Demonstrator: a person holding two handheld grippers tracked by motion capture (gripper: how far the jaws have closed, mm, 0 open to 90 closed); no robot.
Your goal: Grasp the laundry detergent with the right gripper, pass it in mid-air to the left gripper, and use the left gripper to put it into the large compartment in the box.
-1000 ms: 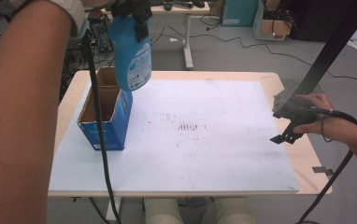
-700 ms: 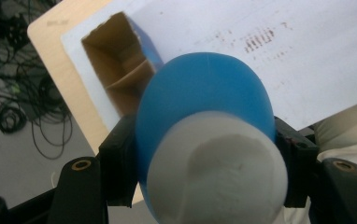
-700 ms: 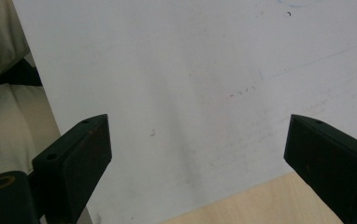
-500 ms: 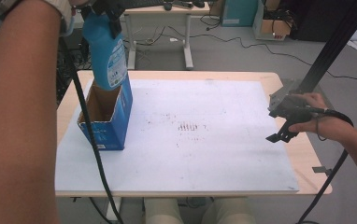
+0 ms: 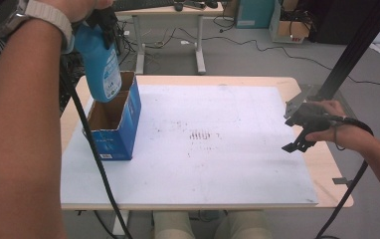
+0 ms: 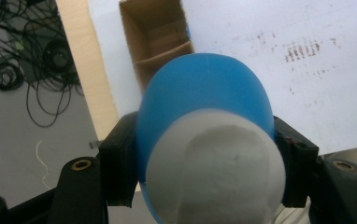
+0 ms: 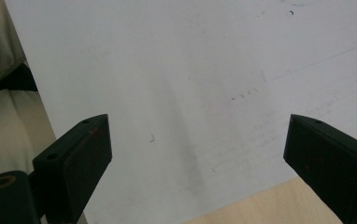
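We find the left gripper (image 6: 204,158) raised above the far-left corner of the worktop (image 5: 228,169), its fingers (image 6: 118,163) clamped across the blue bottle (image 5: 100,62), which hangs upright over the open blue carton (image 5: 116,124). We judge the bottle a rigid, smooth plastic that could slip; a hold across the body near the white cap (image 6: 214,168) suits it. The right gripper (image 5: 297,139) hovers low over the worktop's right edge, fingers (image 7: 74,158) spread wide and empty.
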